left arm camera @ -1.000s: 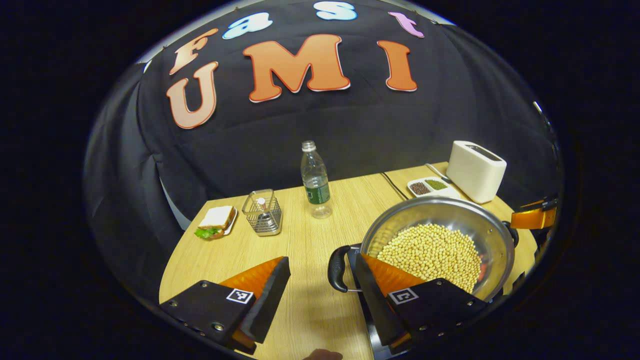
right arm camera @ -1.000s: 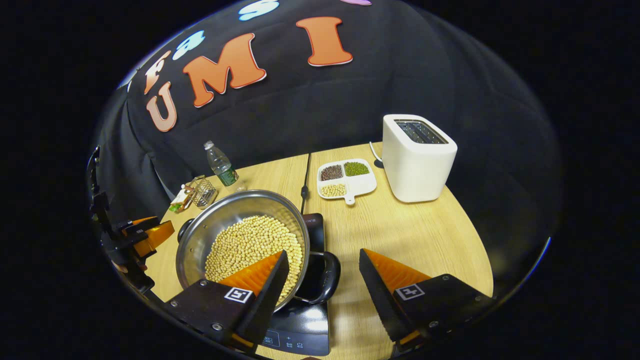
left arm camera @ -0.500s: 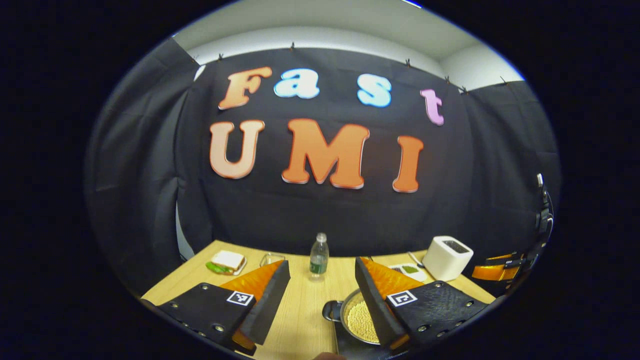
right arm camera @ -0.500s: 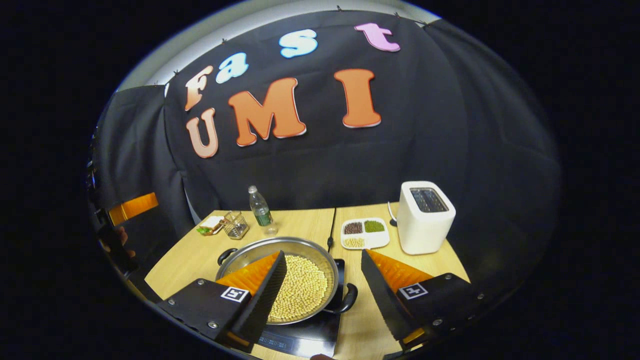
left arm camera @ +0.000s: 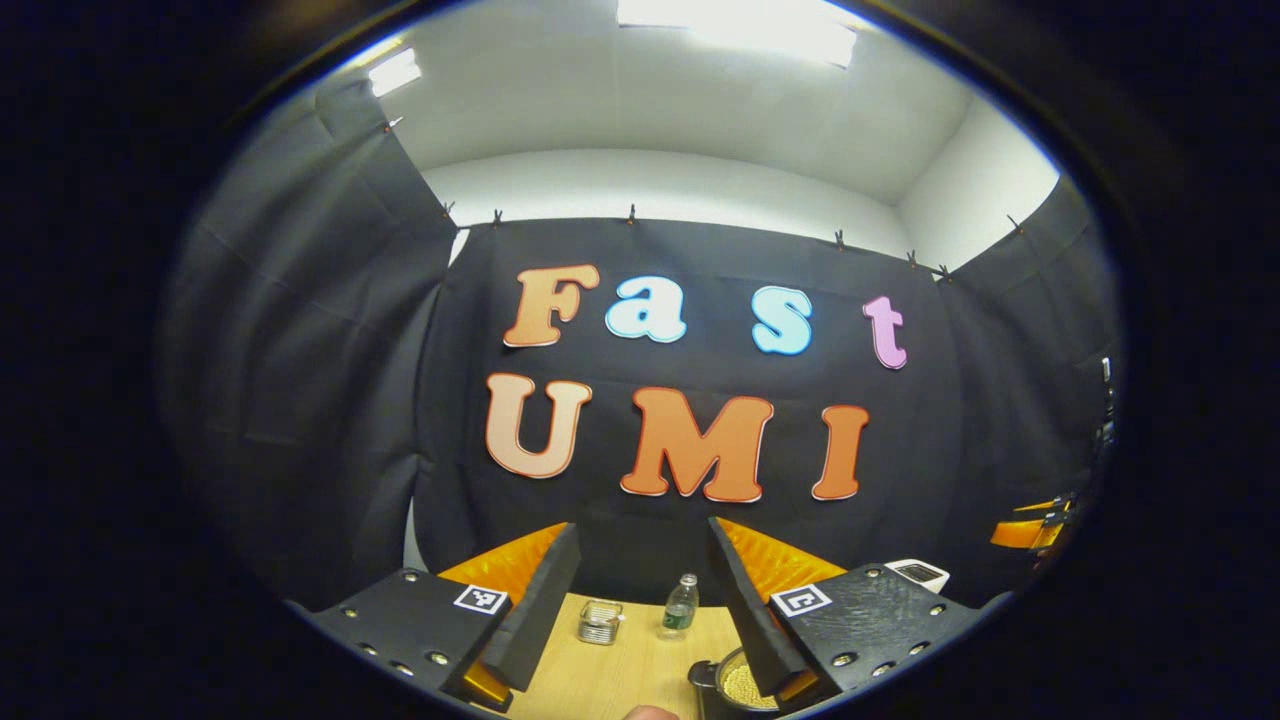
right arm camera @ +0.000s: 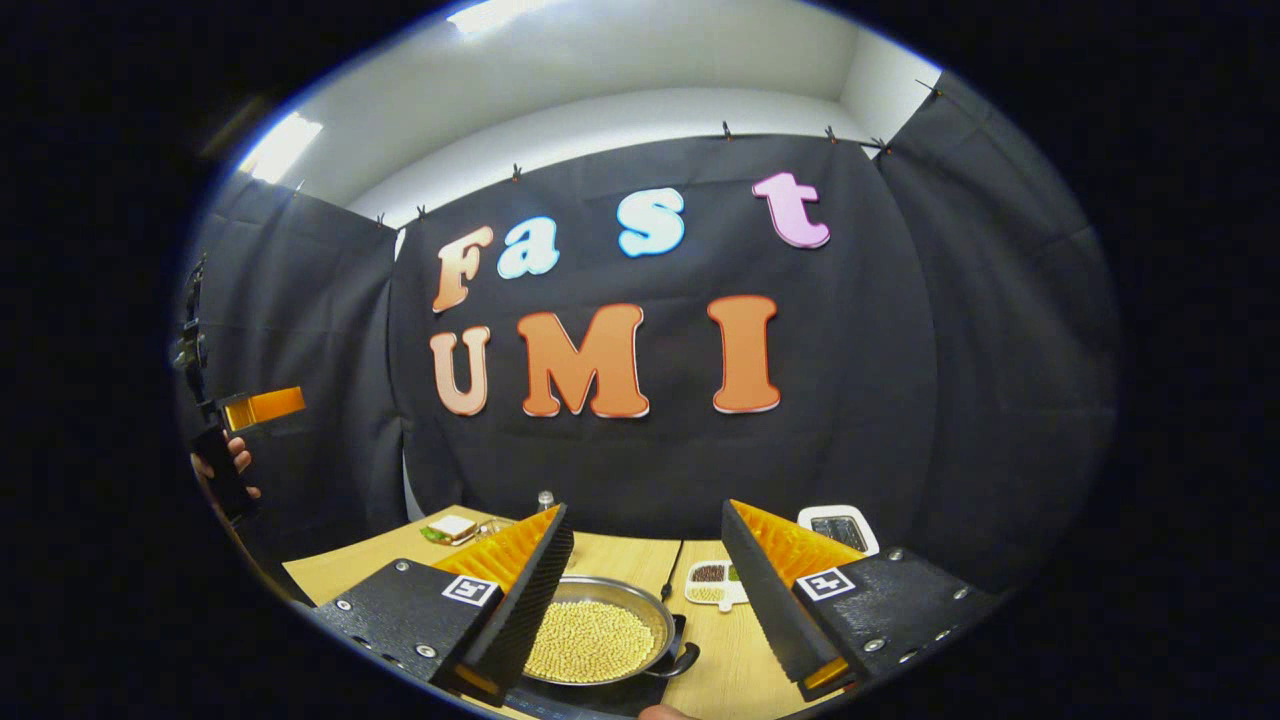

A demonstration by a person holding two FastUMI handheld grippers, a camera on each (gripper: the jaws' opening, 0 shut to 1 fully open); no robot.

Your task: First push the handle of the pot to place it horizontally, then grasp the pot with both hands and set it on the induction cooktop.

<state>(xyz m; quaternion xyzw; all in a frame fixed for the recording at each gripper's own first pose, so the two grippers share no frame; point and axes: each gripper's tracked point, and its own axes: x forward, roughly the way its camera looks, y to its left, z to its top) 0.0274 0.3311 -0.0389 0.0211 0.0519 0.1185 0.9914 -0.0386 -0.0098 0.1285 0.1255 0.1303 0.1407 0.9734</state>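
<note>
The pot (right arm camera: 598, 640) full of pale beans sits on the black cooktop (right arm camera: 590, 698) on the tabletop (right arm camera: 735, 665); one black handle (right arm camera: 682, 660) sticks out to the side. The left tool (left arm camera: 640, 600) is held high with its fingers apart and nothing between them; the right tool (right arm camera: 645, 590) is also high, fingers apart and empty. In the right gripper view the left tool shows far off at the edge, with a hand (right arm camera: 235, 470) on it.

I think the job looks done; not much can go wrong now. If a tool dropped back down fast, it could bump the pot's rim and spill beans; the pot is wide and shallow, so a knock on the handle might slide it off the cooktop.

A second ago both tools were low, right beside the pot, one at each handle; now both have lifted well away, and the pot looks small below them. The bottle (left arm camera: 680, 606), the toaster (right arm camera: 840, 530) and the little dish (right arm camera: 715, 585) have not moved.
</note>
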